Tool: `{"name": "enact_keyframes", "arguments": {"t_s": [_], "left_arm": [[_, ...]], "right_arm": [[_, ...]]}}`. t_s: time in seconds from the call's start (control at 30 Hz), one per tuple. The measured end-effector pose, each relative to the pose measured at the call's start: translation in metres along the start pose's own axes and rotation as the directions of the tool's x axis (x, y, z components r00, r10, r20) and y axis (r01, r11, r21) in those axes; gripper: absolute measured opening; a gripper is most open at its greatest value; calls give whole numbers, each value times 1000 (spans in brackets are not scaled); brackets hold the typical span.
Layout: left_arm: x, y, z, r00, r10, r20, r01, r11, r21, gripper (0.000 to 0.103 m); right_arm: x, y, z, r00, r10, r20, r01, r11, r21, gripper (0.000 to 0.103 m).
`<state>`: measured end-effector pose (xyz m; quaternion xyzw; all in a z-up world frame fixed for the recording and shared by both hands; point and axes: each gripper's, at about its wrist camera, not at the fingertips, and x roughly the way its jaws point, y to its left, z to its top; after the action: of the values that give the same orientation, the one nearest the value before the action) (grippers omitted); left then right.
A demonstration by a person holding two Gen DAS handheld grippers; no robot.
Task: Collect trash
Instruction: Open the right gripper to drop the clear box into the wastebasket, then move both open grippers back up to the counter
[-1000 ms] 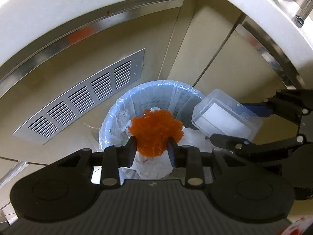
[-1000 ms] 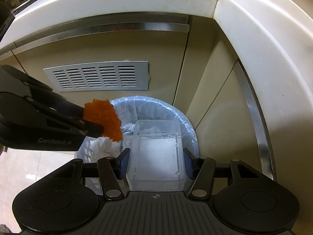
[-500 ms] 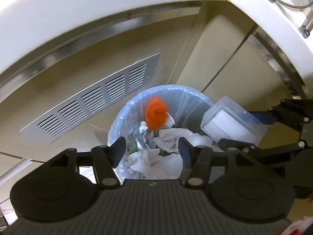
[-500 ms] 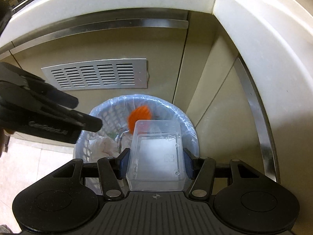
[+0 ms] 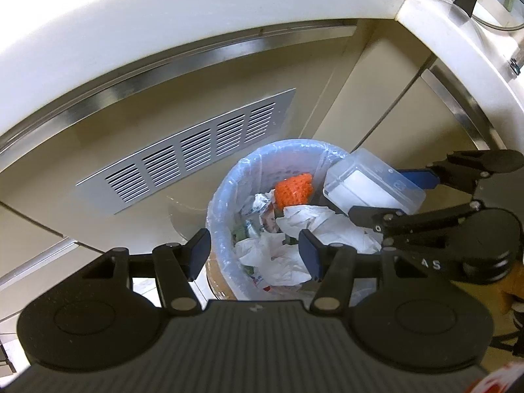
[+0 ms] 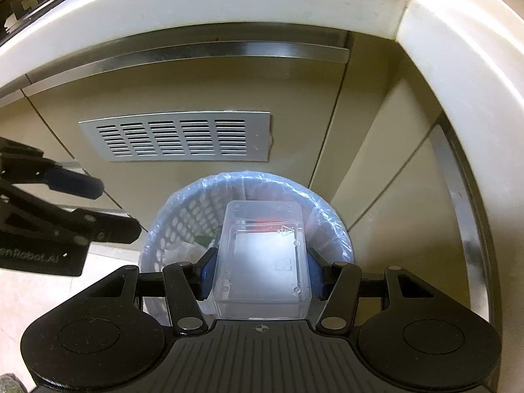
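The right gripper (image 6: 260, 273) is clenching a clear rectangular plastic container (image 6: 262, 262) over the blue-bagged white lattice wastebasket (image 6: 183, 216), toward its three o'clock rim. The left gripper (image 5: 253, 252) is hanging released and empty, the orange mesh wad (image 5: 293, 190) lying inside at twelve o'clock. Dropped here, the container is risking catching the rim and tumbling outside.

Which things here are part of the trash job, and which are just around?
Job: bin, clear plastic box held in right tool, orange mesh wad, crumpled tissues, open left tool.
Around: vent grille, counter.

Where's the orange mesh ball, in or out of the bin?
In. The orange mesh ball lies inside the blue-lined round trash bin, on crumpled white paper; the left gripper stands open and empty above it.
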<state>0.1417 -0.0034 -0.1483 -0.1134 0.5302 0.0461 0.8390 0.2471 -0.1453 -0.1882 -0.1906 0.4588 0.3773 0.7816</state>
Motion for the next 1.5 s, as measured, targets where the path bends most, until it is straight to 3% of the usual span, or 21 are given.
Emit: {"name": "enact_keyframes", "arguments": {"t_s": [0.33, 0.43, 0.93, 1.5], "left_arm": [[-3, 12, -9, 1000, 28, -5, -28, 999, -22, 55], [-3, 16, -12, 999, 34, -9, -34, 999, -26, 55], [-19, 19, -8, 999, 30, 34, -29, 1000, -9, 55], [-72, 8, 1, 985, 4, 174, -8, 1000, 26, 55]], "right_arm": [[18, 4, 9, 1000, 18, 1, -18, 1000, 6, 56], [19, 3, 9, 1000, 19, 14, -19, 1000, 17, 81], [8, 8, 10, 1000, -14, -4, 14, 1000, -3, 81], [-56, 23, 13, 996, -40, 78, 39, 999, 13, 81]]}}
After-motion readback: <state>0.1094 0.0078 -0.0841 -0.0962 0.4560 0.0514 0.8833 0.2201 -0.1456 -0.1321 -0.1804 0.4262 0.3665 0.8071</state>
